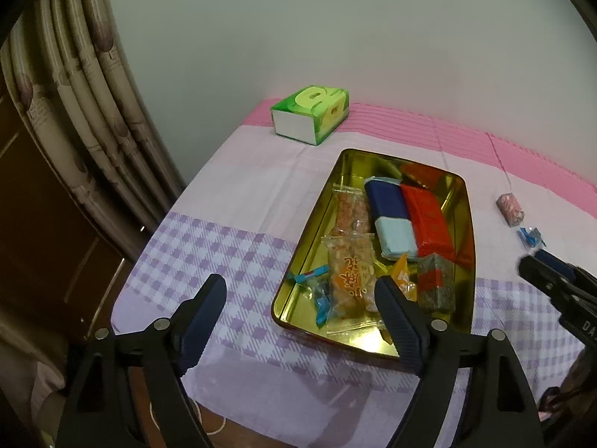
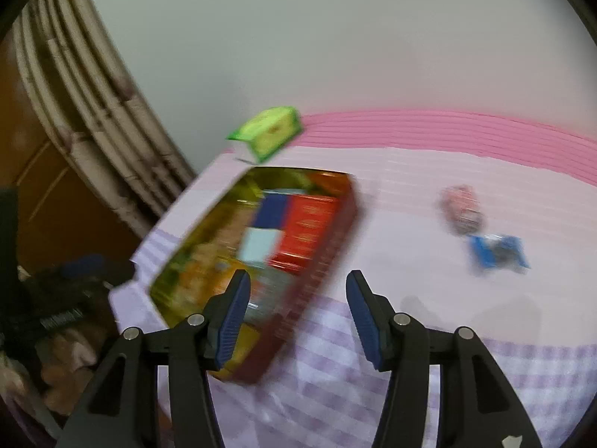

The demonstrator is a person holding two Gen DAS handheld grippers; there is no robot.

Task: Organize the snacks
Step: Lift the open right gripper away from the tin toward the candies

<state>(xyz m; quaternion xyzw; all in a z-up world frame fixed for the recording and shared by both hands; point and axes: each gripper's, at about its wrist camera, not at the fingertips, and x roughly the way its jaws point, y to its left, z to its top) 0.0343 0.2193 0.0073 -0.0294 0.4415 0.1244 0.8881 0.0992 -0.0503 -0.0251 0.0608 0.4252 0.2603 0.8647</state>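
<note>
A gold tin [image 1: 462, 201] on the checked cloth holds several snacks: a blue and pale-blue pack [image 1: 391, 216], a red pack [image 1: 429, 216], clear packs with orange print [image 1: 350, 276], a grey-green block with a red band [image 1: 434, 280] and small blue candies [image 1: 317, 298]. Outside it to the right lie a pink wrapped snack [image 1: 510, 209] and a blue candy [image 1: 530, 237]. My left gripper [image 1: 300, 295] stands open over the tin's near left corner, holding nothing. The right wrist view is blurred. There my right gripper [image 2: 298, 280] is open and empty beside the tin's right wall [image 2: 335, 231], with the pink snack [image 2: 460, 207] and blue candy [image 2: 498, 250] ahead to the right.
A green tissue box [image 1: 309, 114] stands at the table's far left corner. A pleated curtain [image 1: 86, 86] and brown wooden furniture [image 1: 44, 224] lie past the table's left edge. A pale wall backs the table.
</note>
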